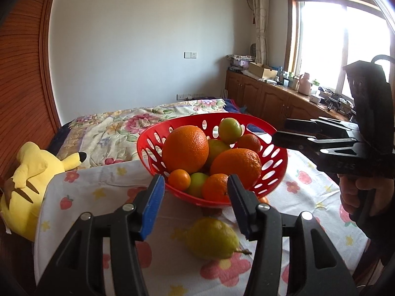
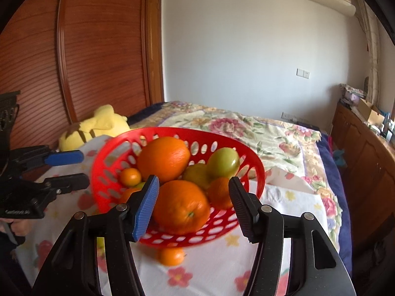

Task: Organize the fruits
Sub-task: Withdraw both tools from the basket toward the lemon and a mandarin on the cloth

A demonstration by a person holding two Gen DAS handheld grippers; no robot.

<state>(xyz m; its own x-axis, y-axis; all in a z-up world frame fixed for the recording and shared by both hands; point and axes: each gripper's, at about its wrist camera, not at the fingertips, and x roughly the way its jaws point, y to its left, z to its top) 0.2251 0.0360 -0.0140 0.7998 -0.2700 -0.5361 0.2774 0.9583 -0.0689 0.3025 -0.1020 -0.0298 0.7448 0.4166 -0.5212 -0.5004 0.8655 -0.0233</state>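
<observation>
A red perforated basket (image 1: 271,165) (image 2: 254,170) stands on the flowered cloth, filled with oranges (image 1: 185,149) (image 2: 181,207), small tangerines and green fruits (image 1: 230,127) (image 2: 223,162). A yellow-green pear (image 1: 212,238) lies on the cloth before the basket, just below my open, empty left gripper (image 1: 196,206). A small tangerine (image 2: 171,256) lies on the cloth at the basket's near side, below my open, empty right gripper (image 2: 193,207). The right gripper also shows in the left wrist view (image 1: 296,130), the left gripper in the right wrist view (image 2: 71,169).
The cloth-covered table (image 1: 98,197) abuts a bed with a floral blanket (image 1: 118,128) (image 2: 271,133). A yellow plush toy (image 1: 29,180) (image 2: 93,128) lies at the table's left. Wooden cabinets (image 1: 266,96) run along the right wall.
</observation>
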